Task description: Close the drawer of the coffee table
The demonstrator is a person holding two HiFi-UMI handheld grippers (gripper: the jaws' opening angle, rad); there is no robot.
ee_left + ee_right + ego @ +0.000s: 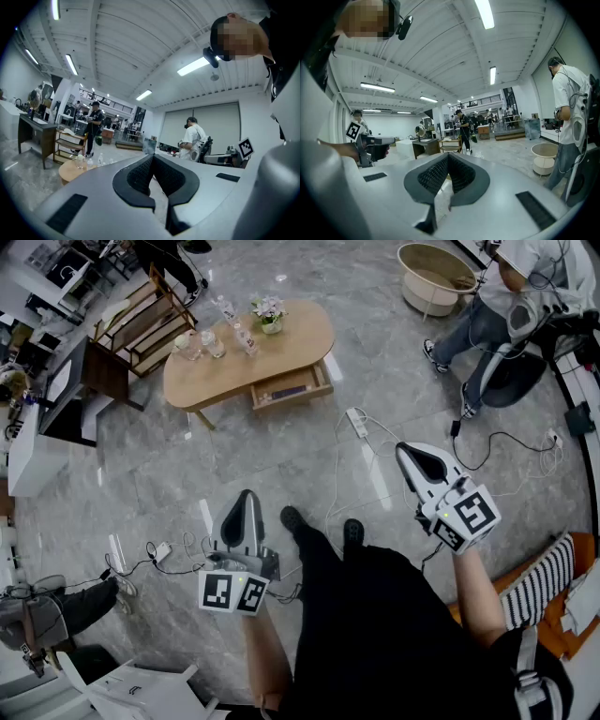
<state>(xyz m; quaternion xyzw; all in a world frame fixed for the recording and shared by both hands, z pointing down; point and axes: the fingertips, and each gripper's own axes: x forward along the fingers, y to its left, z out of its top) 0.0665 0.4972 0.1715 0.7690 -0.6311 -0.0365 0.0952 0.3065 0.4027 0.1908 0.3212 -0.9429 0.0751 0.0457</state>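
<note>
Pale wood marks out the low oval desk (300, 334) across the grey stone floor (234, 456). Its drawer (291, 388) stands pulled out on the near side, with something dark lying inside. On top are a few clear bottles (211, 341) and a small potted plant (270, 315). The person stands well apart from it with a gripper held out ahead in each hand. The left gripper (247, 495) and the right gripper (403, 451) both have their jaws pressed together with nothing between them, and neither is anywhere near the drawer front. To my eye the task is only at its approach, since the drawer has not yet been pushed. The next move calls for walking up to the desk, stepping past the power strip (358, 422) and the loose cables on the floor. One gripper then needs to come down to the height of the drawer front, with its closed jaws set against the panel. The push should go straight in and square to the front, so the drawer does not skew or jolt the bottles.
</note>
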